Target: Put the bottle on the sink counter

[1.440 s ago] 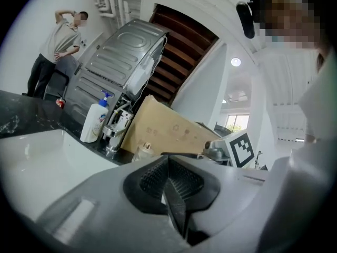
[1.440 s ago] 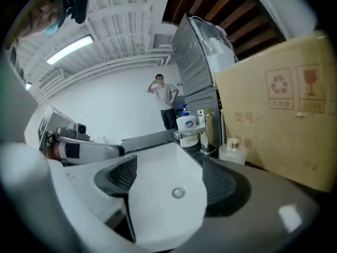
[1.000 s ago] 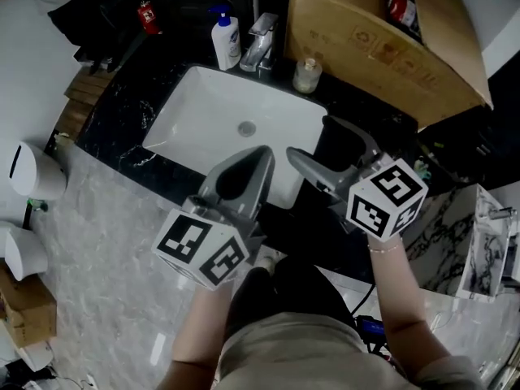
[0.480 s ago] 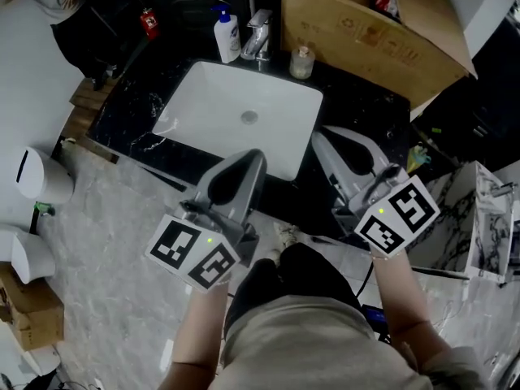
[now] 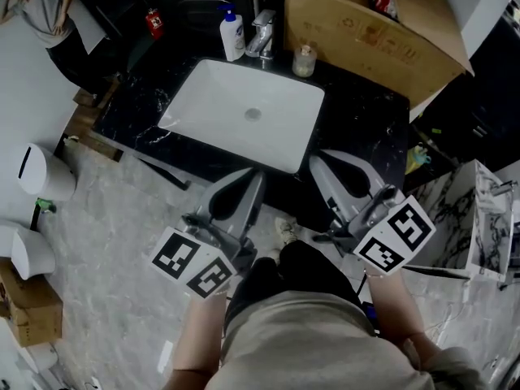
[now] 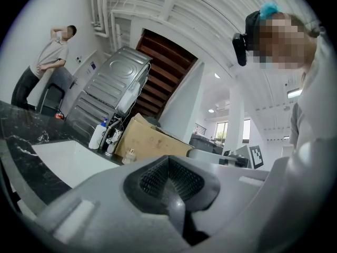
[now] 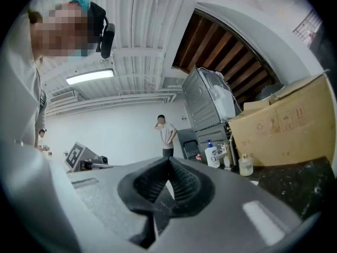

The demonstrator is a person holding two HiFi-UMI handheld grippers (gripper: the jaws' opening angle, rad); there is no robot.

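A white pump bottle (image 5: 231, 36) with a blue top stands upright on the black sink counter (image 5: 366, 120), at the back just left of the faucet (image 5: 262, 35). It also shows far off in the left gripper view, bottle (image 6: 97, 136), and the right gripper view, bottle (image 7: 212, 155). My left gripper (image 5: 257, 173) hovers over the counter's front edge, shut and empty. My right gripper (image 5: 315, 160) is beside it, over the front right of the counter, also shut with nothing between its jaws. Both are far from the bottle.
The white sink basin (image 5: 211, 104) is set in the counter. A small glass jar (image 5: 305, 59) stands right of the faucet. A large open cardboard box (image 5: 374, 39) sits at the back right. A person (image 5: 49, 15) stands at the far left, and white bins (image 5: 36, 173) stand on the floor.
The right gripper's jaws went from wide open to shut, with nothing in them. Both grippers drew back from over the basin toward the counter's front edge.
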